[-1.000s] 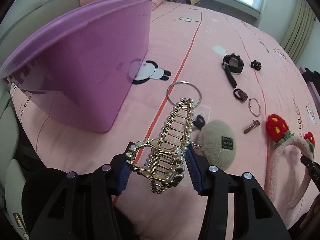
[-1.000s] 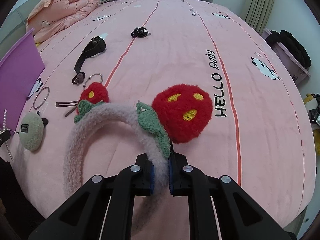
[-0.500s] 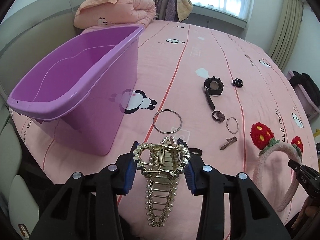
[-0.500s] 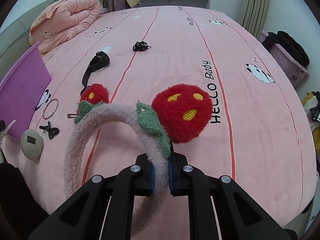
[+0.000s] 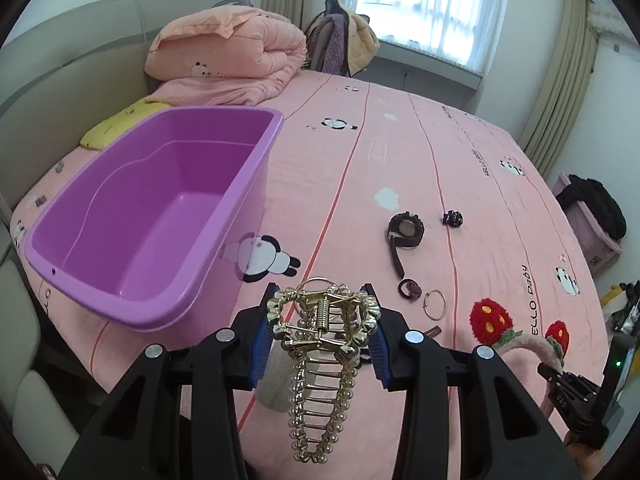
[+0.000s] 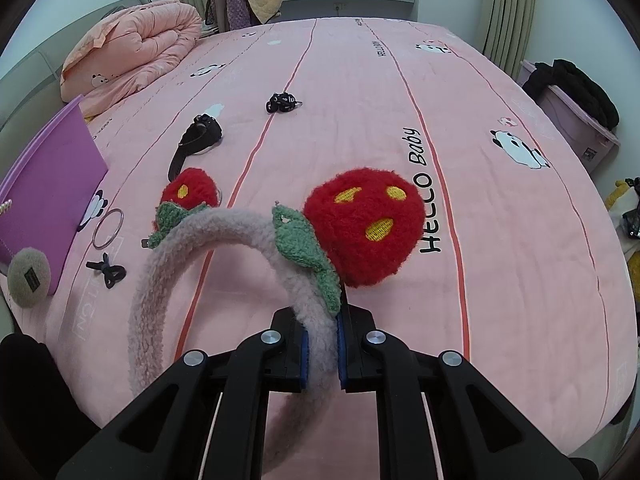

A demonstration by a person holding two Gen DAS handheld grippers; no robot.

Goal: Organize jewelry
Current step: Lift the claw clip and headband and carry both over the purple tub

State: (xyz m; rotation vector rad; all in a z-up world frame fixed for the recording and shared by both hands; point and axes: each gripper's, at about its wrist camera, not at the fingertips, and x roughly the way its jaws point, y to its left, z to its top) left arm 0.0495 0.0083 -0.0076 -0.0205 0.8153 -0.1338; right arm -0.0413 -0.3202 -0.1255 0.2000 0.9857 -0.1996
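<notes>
My left gripper (image 5: 320, 332) is shut on a gold pearl hair claw (image 5: 320, 368), held above the pink bed with its teeth hanging down. The purple tub (image 5: 152, 216) stands open and empty to its left. My right gripper (image 6: 320, 354) is shut on a fuzzy pink headband (image 6: 176, 248) with two red strawberries (image 6: 364, 232), lifted over the bed; it also shows in the left wrist view (image 5: 520, 344). A black watch (image 5: 404, 232), a black hair clip (image 5: 452, 218), a brown hair tie (image 5: 410, 290) and a thin ring (image 5: 434, 304) lie on the bed.
A large metal ring (image 6: 107, 228), a black bow (image 6: 107, 272) and a beige plush puff (image 6: 28, 278) lie beside the tub's wall (image 6: 48, 184). A folded pink quilt (image 5: 228, 60) sits at the bed's head. A bin with dark clothes (image 6: 572, 100) stands right of the bed.
My left gripper has risen and tilted back, so the tub's inside now shows and the claw hangs down. My right gripper has lifted the headband higher over the bed.
</notes>
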